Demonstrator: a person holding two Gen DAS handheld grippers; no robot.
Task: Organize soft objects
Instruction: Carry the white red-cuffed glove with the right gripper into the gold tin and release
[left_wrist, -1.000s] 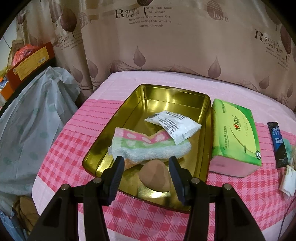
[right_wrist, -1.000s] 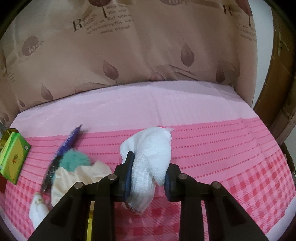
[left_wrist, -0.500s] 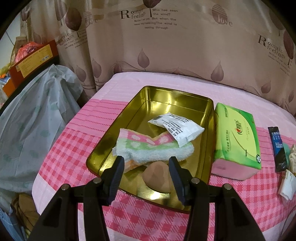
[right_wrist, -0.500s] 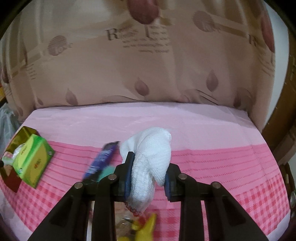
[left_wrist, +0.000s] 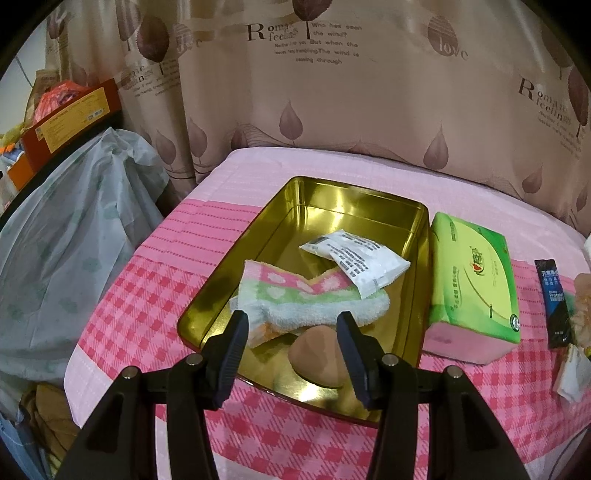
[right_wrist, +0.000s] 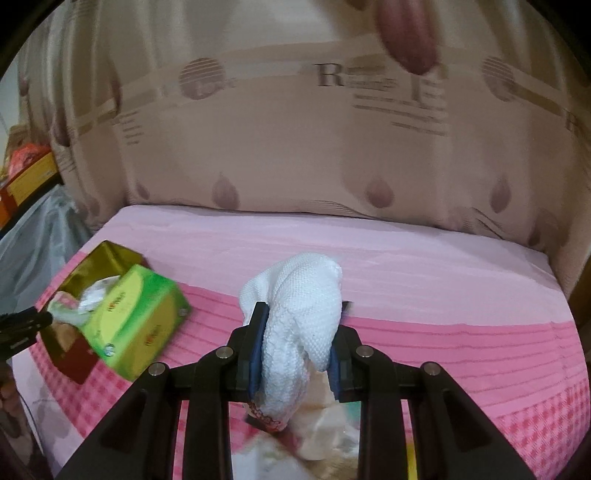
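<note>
White knit cloth (right_wrist: 295, 332) sits pinched between my right gripper (right_wrist: 295, 350) jaws, centre of the right wrist frame, over the pink tablecloth (right_wrist: 424, 280). My left gripper (left_wrist: 291, 349) hangs spread and empty at lower centre of its frame, over the gold tin (left_wrist: 332, 195). Inside the tin: striped towel (left_wrist: 295, 295), white packet (left_wrist: 354, 258), brown sponge (left_wrist: 317, 356). Green tissue pack (left_wrist: 472, 280) lies just right of it.

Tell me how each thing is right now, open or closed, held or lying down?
left gripper: open, empty, above the tin's near end
right gripper: shut on the white cloth
gold tin: open, no lid on
striped towel: folded, lying in the tin
white packet: sealed, resting on the towel
brown sponge: lying in the tin
green tissue pack: lying flat beside the tin
</note>
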